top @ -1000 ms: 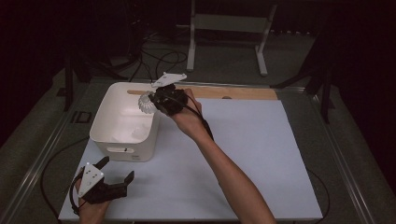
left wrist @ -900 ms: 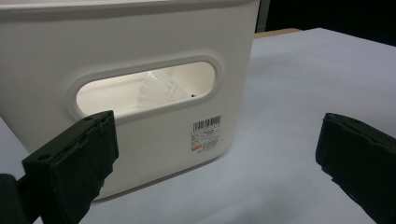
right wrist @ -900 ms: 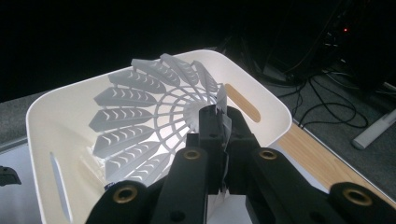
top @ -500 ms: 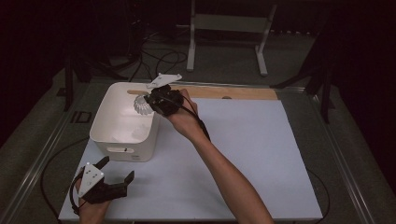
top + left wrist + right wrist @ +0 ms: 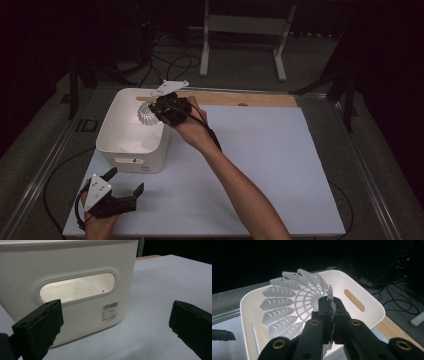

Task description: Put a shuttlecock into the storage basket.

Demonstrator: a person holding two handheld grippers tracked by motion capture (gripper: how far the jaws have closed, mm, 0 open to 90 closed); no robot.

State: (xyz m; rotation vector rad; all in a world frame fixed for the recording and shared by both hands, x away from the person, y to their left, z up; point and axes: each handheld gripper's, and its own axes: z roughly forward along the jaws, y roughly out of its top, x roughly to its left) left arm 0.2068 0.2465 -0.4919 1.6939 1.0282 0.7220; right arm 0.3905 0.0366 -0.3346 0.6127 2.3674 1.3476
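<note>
One shuttlecock [image 5: 294, 302] sits pinched by its skirt in my right gripper [image 5: 156, 112] over the bin [image 5: 112, 142], so I'd judge: lower inside the rim, then release gently; left gripper [image 5: 127, 197] waits wide open just outside the bin's front wall.

In the right gripper view the shuttlecock's [image 5: 294, 302] lower skirt and cork are hidden behind the jaws, and the bin's [image 5: 367, 302] near wall runs off the bottom edge. In the left gripper view the bin [image 5: 75, 262] is cut off at top and left; the barcode label's [image 5: 110, 312] print is too small to read.
</note>
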